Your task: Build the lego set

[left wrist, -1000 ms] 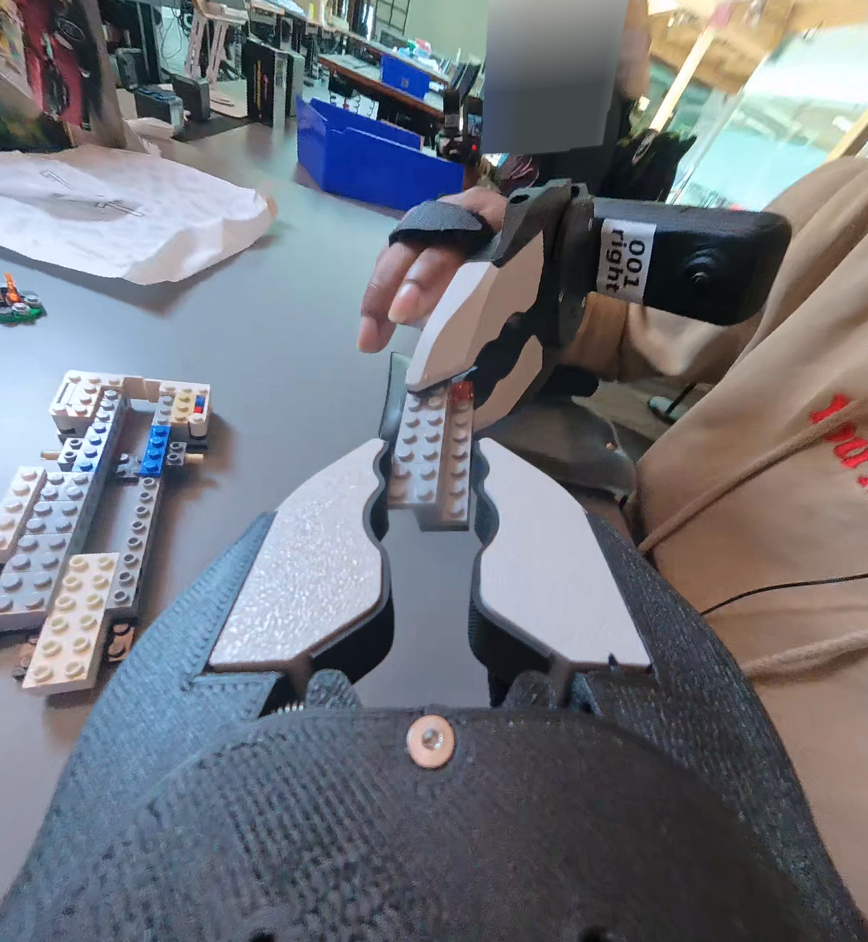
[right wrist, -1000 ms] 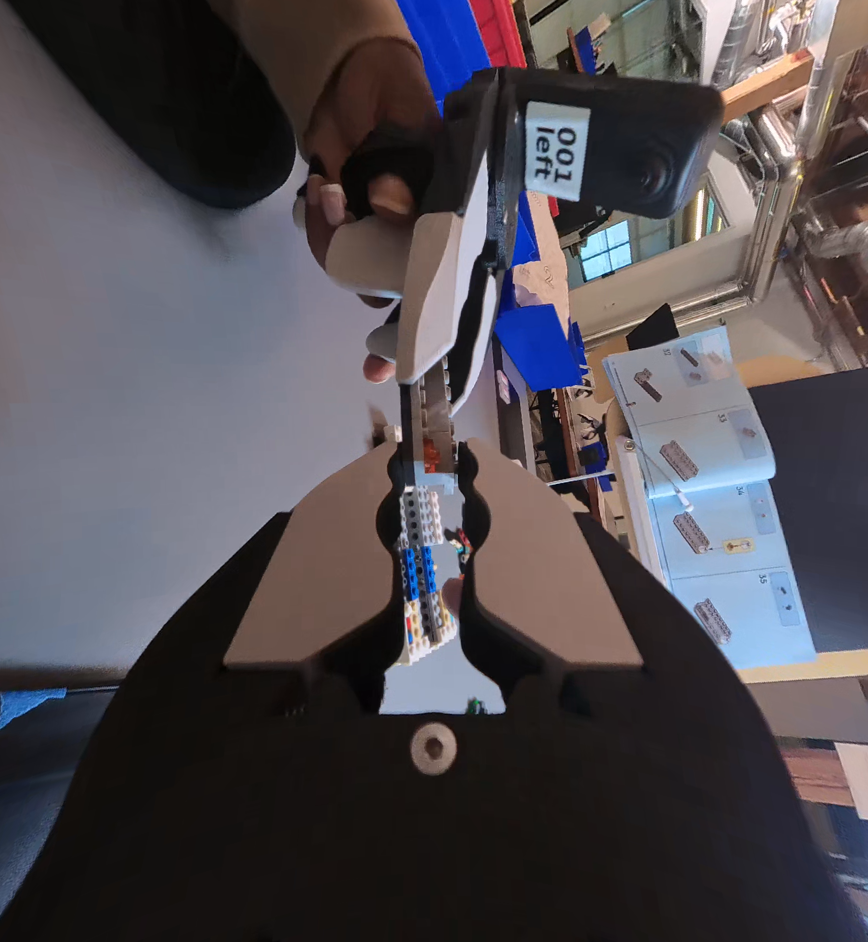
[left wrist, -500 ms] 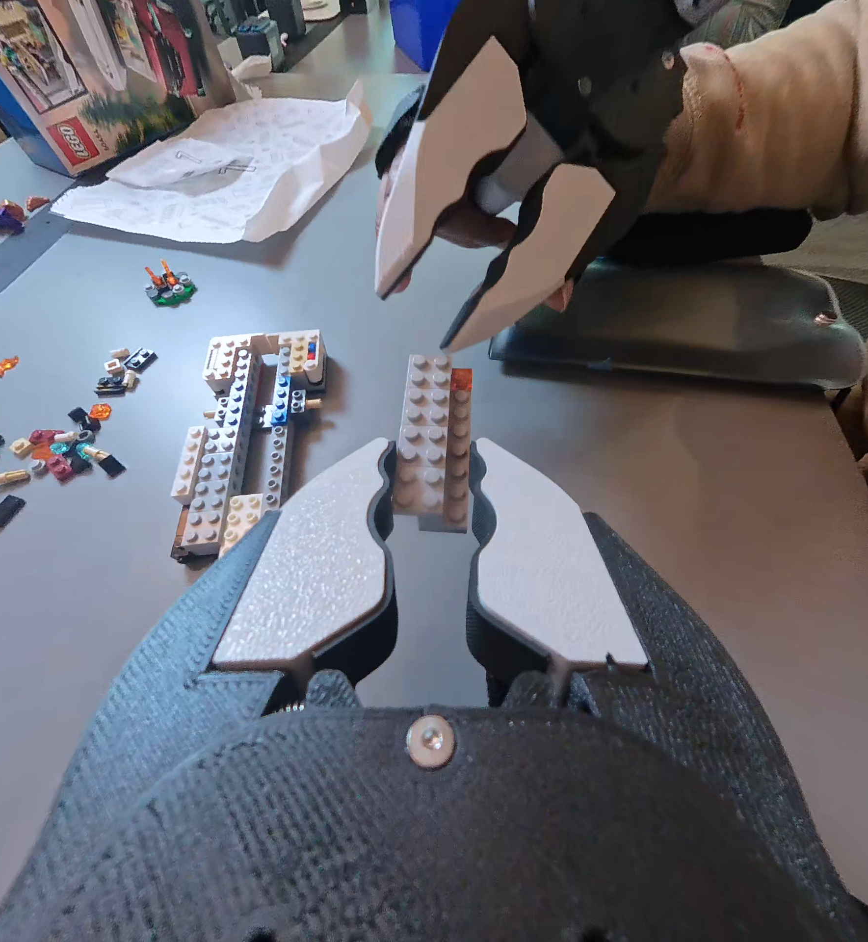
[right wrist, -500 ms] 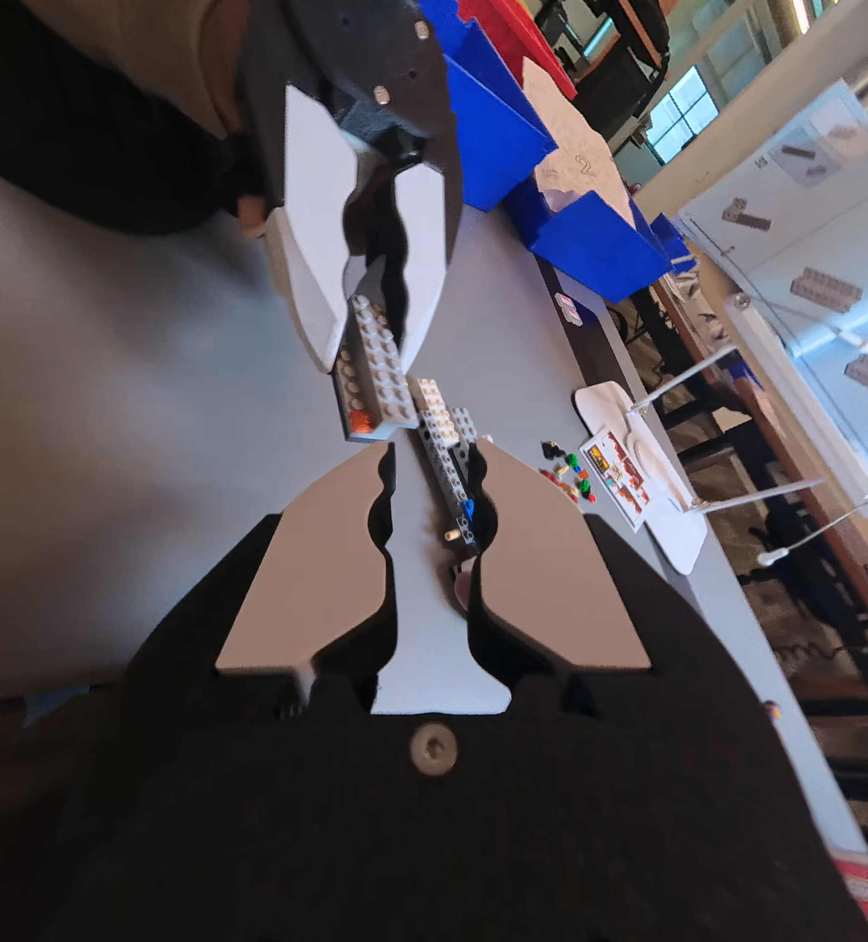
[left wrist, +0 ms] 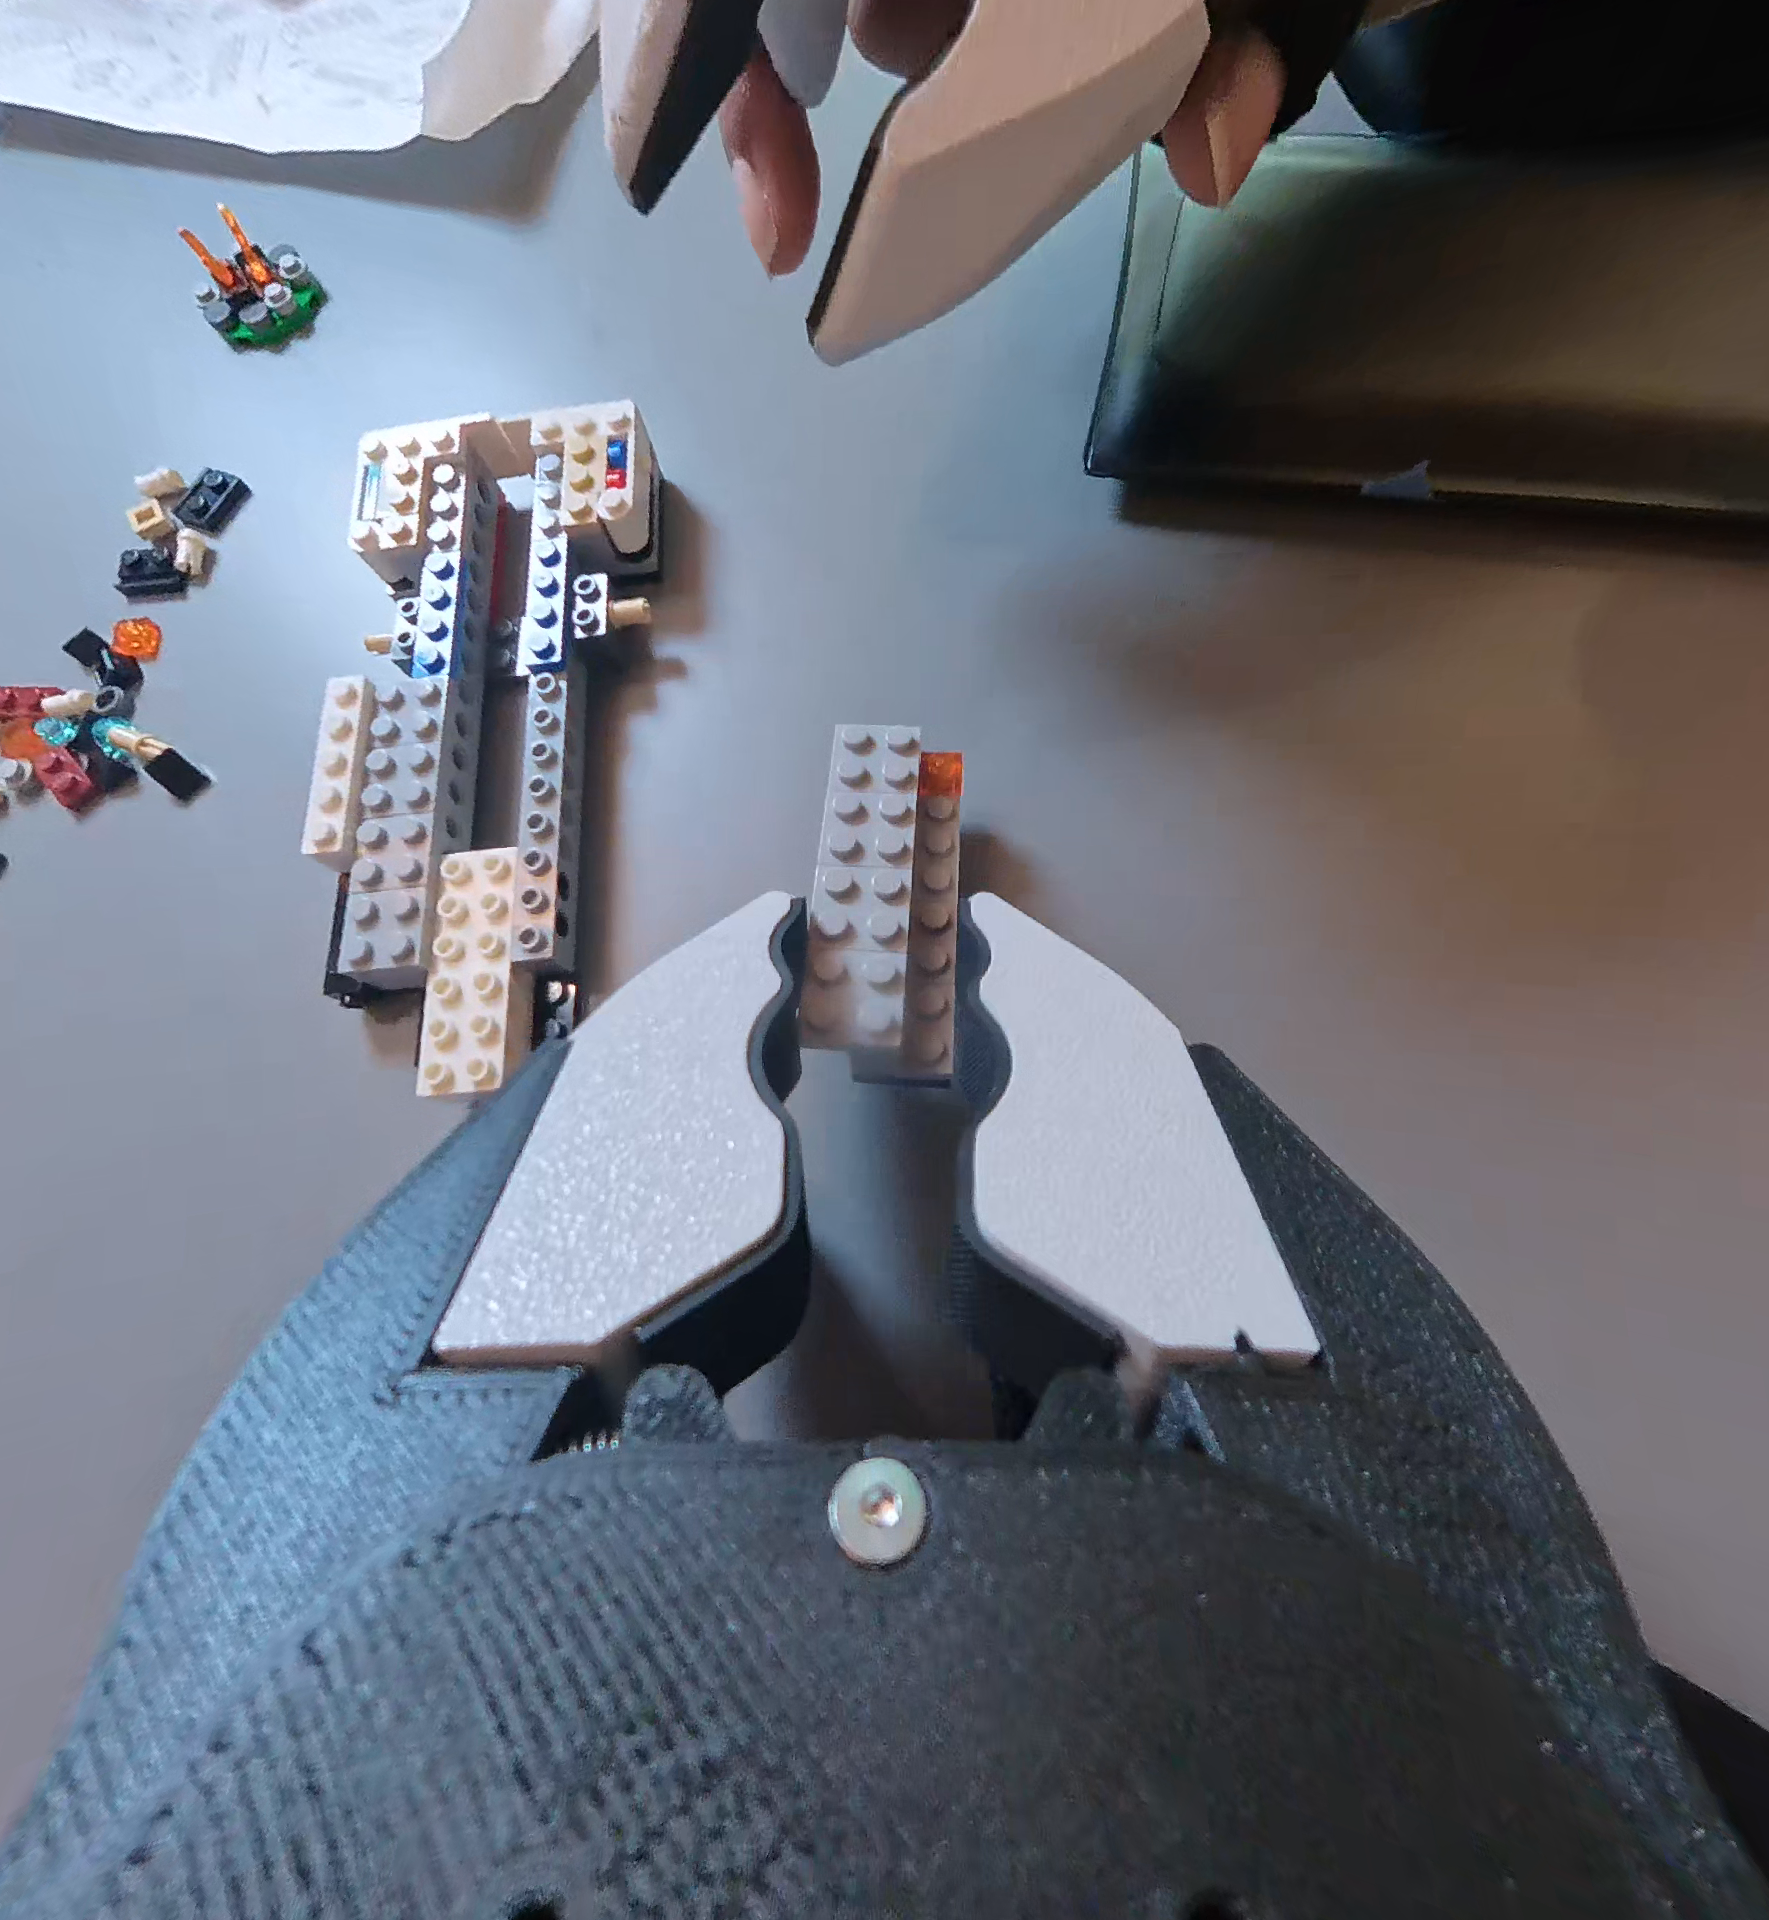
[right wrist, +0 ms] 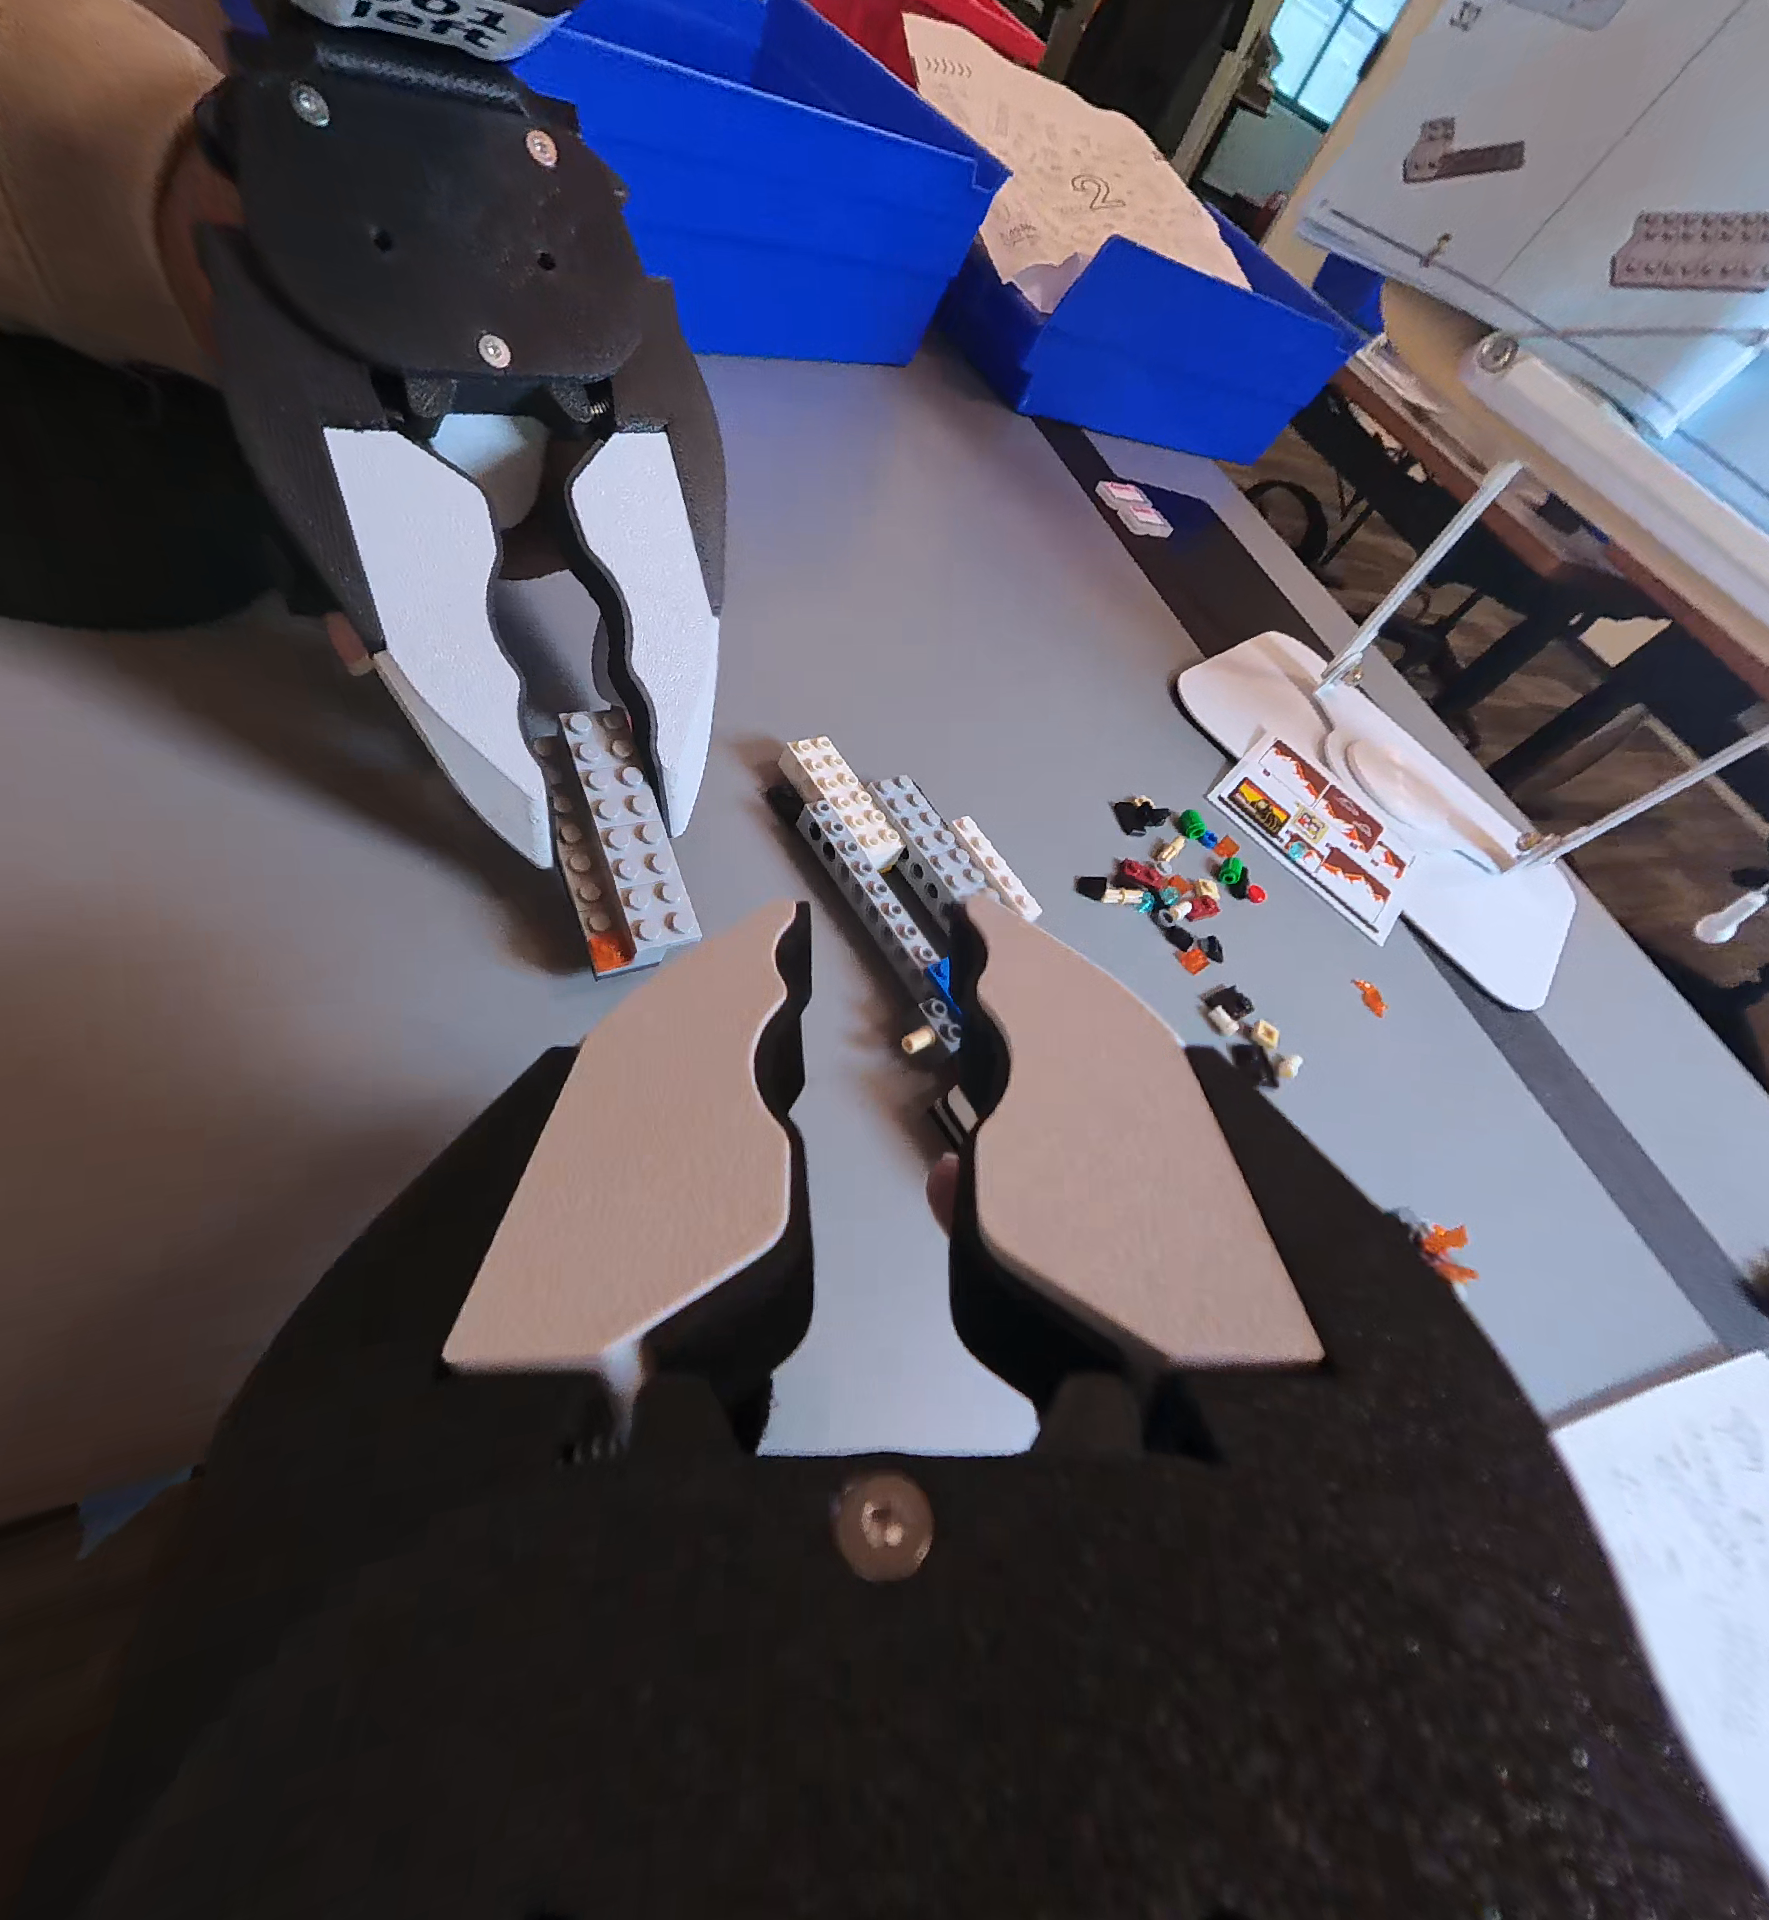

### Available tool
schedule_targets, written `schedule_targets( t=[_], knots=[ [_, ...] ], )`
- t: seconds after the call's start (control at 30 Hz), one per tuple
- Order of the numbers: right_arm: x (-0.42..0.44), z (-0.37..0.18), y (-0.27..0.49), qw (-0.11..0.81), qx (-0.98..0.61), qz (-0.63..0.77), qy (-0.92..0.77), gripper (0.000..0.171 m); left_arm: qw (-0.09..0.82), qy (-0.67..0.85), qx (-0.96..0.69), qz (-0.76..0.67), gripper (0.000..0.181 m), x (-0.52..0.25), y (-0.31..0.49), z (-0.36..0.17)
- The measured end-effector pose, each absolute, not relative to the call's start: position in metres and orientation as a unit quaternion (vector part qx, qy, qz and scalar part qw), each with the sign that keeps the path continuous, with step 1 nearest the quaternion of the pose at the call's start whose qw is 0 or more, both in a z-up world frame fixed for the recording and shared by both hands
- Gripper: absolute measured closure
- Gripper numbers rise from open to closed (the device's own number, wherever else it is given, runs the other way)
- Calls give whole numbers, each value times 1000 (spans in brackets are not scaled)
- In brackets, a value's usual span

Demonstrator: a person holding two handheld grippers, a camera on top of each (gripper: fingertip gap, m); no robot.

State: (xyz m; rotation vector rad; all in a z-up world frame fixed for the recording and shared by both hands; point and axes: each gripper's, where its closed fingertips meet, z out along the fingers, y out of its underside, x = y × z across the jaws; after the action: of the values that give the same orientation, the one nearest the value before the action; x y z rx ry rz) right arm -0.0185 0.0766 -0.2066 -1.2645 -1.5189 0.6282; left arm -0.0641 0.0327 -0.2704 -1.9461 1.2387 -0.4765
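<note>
Clamped on the near end of a grey stacked brick assembly (left wrist: 885, 894) with an orange stud at its far tip: the left gripper (left wrist: 880, 971), fingers pressed to both long sides, the piece low over or resting on the grey table (left wrist: 1379, 831) — contact hard to tell. Hovering beyond, empty, fingers apart: the right gripper (right wrist: 885, 940), seen from the left wrist view with a bare hand (left wrist: 786, 156) behind it. Just to the left of the held piece, flat on the table: one long chassis build (left wrist: 480, 727) in white, grey, tan and blue. Likely step: a finished sub-assembly ready to be joined to that chassis. Next move, by judgement: lift clear, line the studs up over the matching open spot, press down squarely, probably with the free gripper steadying the chassis against sliding. Counted: two grippers, one held sub-assembly, one chassis, one small green-based cluster with orange flame pieces (left wrist: 254, 286), one loose scatter of tiny parts (right wrist: 1186, 894) too many and too small to count exactly, one sticker sheet (right wrist: 1311, 836) on a white stand base (right wrist: 1482, 914), at least two blue bins (right wrist: 1150, 353), one crumpled paper bag (left wrist: 236, 73).
</note>
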Motion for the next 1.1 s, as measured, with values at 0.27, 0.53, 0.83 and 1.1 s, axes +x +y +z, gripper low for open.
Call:
schedule_targets(
  t=[0.27,0.53,0.83,1.1],
  knots=[
    [-14,-211,109,498,-582,228,-601,170,377,491,-767,-171,154,-68,34,-275],
    [-24,-205,177,437,-628,200,-612,171,378,495,-767,-156,154,-71,35,-278],
    [-41,-169,243,454,-637,184,-595,154,435,452,-757,-184,145,-79,45,-250],
    [-20,-119,236,602,-589,225,-489,136,637,289,-703,-128,146,-160,62,-136]
  ],
)
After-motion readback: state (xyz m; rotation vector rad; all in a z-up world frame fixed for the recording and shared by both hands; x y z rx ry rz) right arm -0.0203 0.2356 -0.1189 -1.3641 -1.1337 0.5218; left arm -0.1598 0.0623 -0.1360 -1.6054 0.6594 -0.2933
